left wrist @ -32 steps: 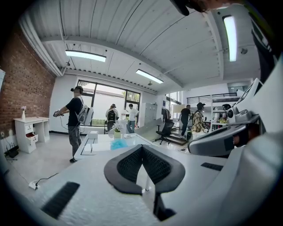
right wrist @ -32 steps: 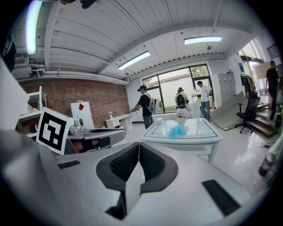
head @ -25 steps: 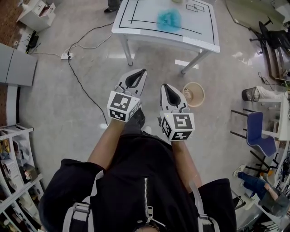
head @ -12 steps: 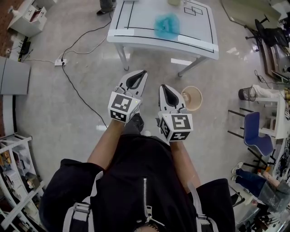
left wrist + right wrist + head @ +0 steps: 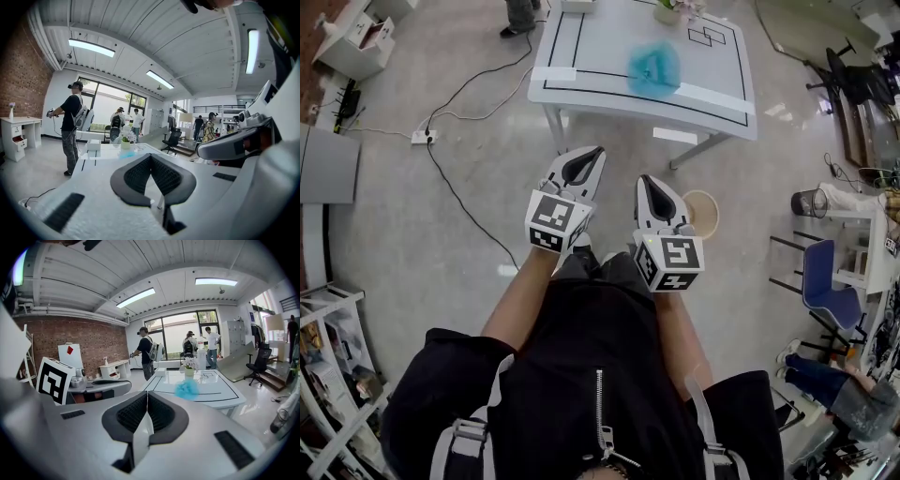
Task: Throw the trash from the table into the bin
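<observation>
A crumpled blue piece of trash (image 5: 654, 67) lies near the front edge of the white table (image 5: 581, 56) ahead of me. It also shows as the blue trash (image 5: 187, 389) on the table (image 5: 220, 397) in the right gripper view, and small as the trash (image 5: 126, 154) in the left gripper view. A tan round bin (image 5: 709, 214) stands on the floor by the table's front right leg, partly hidden behind my right gripper (image 5: 647, 183). My left gripper (image 5: 592, 155) is held beside the right one. Both are shut and empty, well short of the table.
A potted flower (image 5: 675, 7) and a white box (image 5: 577, 5) stand at the table's far side. A power strip with a cable (image 5: 422, 138) lies on the floor at left. At right are a blue chair (image 5: 825, 291) and a small dark bin (image 5: 811, 200). People stand beyond the table.
I have walked toward the table: it and the blue trash are nearer, and the tan bin has slid partly behind my right gripper. Both grippers stayed shut, side by side.
</observation>
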Demonstrator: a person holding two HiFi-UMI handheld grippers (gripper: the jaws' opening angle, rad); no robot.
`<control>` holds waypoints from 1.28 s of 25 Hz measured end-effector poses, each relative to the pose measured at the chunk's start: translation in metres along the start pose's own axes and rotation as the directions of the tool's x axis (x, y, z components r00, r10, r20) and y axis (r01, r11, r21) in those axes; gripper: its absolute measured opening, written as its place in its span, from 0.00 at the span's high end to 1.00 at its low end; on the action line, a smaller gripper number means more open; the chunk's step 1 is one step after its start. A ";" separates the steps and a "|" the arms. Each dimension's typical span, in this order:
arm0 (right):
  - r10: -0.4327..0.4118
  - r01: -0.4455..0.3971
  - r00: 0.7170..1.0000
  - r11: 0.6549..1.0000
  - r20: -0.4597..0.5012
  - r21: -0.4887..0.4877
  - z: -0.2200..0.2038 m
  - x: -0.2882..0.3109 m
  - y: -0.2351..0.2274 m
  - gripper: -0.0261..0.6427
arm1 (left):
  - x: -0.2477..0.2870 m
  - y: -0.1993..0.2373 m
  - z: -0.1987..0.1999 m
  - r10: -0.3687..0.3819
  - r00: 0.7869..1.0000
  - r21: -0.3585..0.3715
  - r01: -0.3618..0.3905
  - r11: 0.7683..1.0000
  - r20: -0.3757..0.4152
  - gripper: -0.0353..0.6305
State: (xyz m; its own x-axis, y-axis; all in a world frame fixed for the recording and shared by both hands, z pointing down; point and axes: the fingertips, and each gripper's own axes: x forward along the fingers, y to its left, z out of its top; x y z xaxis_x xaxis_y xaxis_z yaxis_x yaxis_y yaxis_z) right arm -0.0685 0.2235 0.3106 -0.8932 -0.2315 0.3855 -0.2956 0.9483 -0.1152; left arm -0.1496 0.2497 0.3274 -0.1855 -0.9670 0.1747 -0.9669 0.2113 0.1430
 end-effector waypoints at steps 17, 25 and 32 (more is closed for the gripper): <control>-0.001 0.001 1.000 1.000 0.009 -0.001 0.020 0.044 -0.031 0.94 | 0.046 0.023 0.002 0.003 1.000 -0.009 -0.003 1.000 -0.004 0.94; 0.033 -0.033 0.999 0.999 -0.005 0.015 0.029 0.091 -0.058 0.94 | 0.091 0.046 0.002 0.018 0.999 -0.004 -0.019 1.000 -0.033 0.94; 0.079 -0.079 0.997 0.997 -0.015 0.020 0.048 0.144 -0.082 0.94 | 0.136 0.078 0.008 0.050 0.997 -0.005 -0.051 0.999 -0.055 0.94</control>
State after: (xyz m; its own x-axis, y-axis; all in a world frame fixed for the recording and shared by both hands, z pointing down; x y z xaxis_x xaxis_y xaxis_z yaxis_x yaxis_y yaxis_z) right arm -0.1892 0.1020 0.3314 -0.9087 -0.1523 0.3887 -0.2309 0.9591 -0.1640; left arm -0.2514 0.1333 0.3545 -0.2241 -0.9459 0.2345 -0.9554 0.2607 0.1386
